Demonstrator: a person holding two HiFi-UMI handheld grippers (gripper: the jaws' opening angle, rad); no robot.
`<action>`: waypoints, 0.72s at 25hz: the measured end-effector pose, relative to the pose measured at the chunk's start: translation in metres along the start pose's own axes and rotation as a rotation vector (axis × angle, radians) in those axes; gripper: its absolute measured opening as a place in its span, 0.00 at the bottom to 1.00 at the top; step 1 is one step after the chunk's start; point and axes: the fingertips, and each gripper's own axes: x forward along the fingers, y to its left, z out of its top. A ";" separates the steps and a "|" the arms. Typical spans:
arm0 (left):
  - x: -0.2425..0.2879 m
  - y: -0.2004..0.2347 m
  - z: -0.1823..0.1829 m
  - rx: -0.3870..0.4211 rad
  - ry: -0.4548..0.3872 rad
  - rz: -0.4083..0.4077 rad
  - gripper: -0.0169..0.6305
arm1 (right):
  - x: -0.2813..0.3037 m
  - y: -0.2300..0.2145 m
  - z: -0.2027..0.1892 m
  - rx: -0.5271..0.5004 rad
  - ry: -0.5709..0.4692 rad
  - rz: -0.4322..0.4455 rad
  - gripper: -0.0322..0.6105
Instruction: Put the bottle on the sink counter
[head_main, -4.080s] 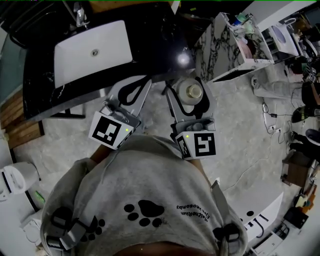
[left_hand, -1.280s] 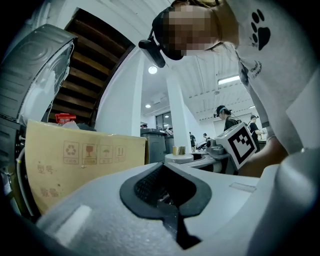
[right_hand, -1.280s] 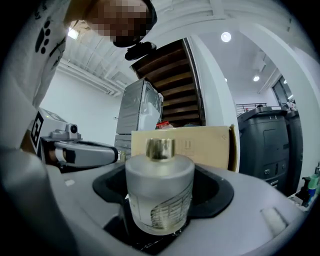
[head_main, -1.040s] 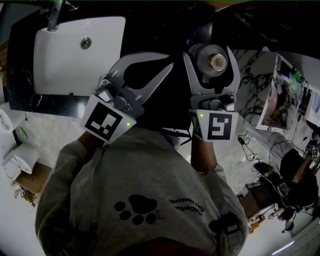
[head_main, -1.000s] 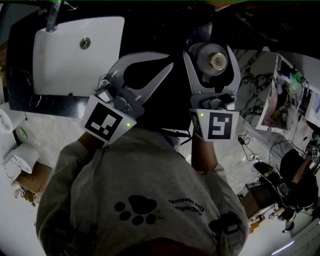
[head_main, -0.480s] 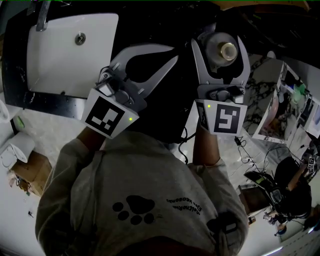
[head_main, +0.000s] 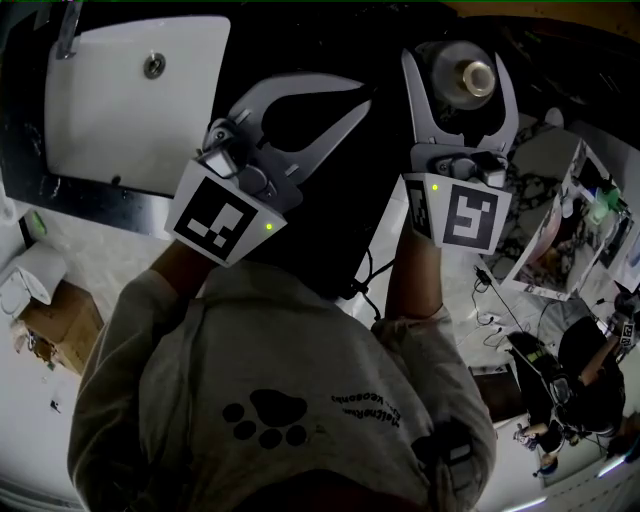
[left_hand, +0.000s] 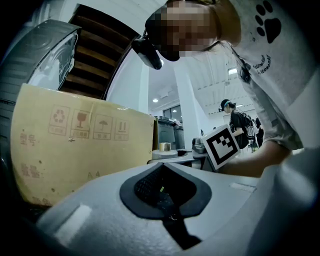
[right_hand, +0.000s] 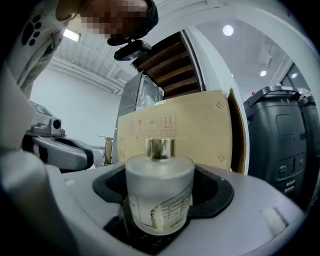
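Right tongs (head_main: 458, 62) clamp 1 bottle (right_hand: 159, 192) — only head view shows sink (head_main: 130, 105).

Squat frosted-glass bottle (head_main: 468, 75) with a shiny metal cap, upright, in the upper right of the head view. Round body clamped between the pads of the right gripper (head_main: 455, 52). Pale line pattern low on the glass. Near the right edge of the black sink counter (head_main: 250, 50), well apart from the white basin (head_main: 130, 95) at upper left. Resting on it or not, hard to tell.
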 end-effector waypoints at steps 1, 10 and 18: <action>0.002 0.000 -0.002 -0.003 0.002 0.001 0.03 | 0.002 -0.003 -0.003 0.001 0.001 0.001 0.57; 0.011 0.007 -0.018 -0.027 0.020 0.018 0.03 | 0.029 -0.015 -0.027 -0.019 0.009 0.027 0.57; 0.014 0.013 -0.027 -0.044 0.030 0.032 0.03 | 0.051 -0.026 -0.048 -0.026 0.046 0.048 0.57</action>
